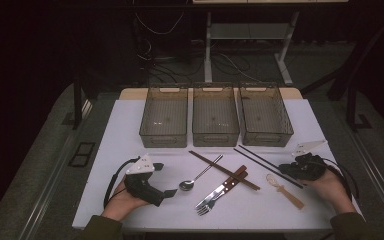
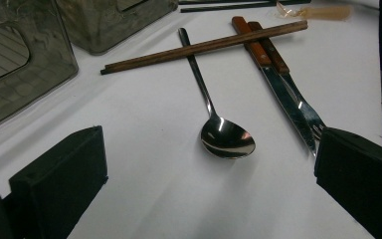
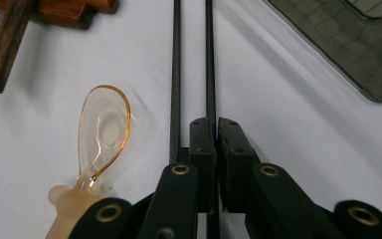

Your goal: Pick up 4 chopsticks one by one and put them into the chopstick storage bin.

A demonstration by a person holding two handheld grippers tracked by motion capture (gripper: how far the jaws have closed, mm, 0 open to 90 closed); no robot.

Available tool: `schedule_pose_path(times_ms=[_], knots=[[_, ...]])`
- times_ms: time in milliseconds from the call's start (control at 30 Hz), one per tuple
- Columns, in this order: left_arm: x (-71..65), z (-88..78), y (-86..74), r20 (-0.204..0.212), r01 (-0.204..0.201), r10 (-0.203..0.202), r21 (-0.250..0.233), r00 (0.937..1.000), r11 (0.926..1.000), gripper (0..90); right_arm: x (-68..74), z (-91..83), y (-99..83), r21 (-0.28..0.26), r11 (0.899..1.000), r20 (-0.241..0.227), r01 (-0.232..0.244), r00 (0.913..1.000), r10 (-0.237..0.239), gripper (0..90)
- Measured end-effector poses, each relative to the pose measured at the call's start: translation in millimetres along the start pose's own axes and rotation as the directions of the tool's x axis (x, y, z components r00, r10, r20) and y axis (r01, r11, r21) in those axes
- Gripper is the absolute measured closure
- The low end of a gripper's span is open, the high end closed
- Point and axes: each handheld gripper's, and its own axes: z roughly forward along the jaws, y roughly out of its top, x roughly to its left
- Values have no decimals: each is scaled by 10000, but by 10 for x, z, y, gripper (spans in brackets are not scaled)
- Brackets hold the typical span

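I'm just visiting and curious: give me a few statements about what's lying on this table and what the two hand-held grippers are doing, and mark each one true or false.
1. The right gripper has its jaws closed on one of the black chopsticks. True.
2. The left gripper is clamped on the metal spoon. False: its jaws stand wide open, and the spoon lies untouched on the table between them.
3. Three bins stand side by side at the far side of the table. True.
4. The brown chopsticks lie inside a bin. False: they lie on the table, across the spoon's handle.
5. The amber plastic spoon lies beside the black chopsticks. True.
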Motion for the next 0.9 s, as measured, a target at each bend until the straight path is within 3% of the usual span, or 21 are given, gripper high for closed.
schedule_pose_path(times_ms=[900], knots=[[0, 8, -2, 43, -106, 106, 91, 9999, 9999, 0, -19, -392, 18, -1350, 9905, -57, -242, 9997, 236, 860]])
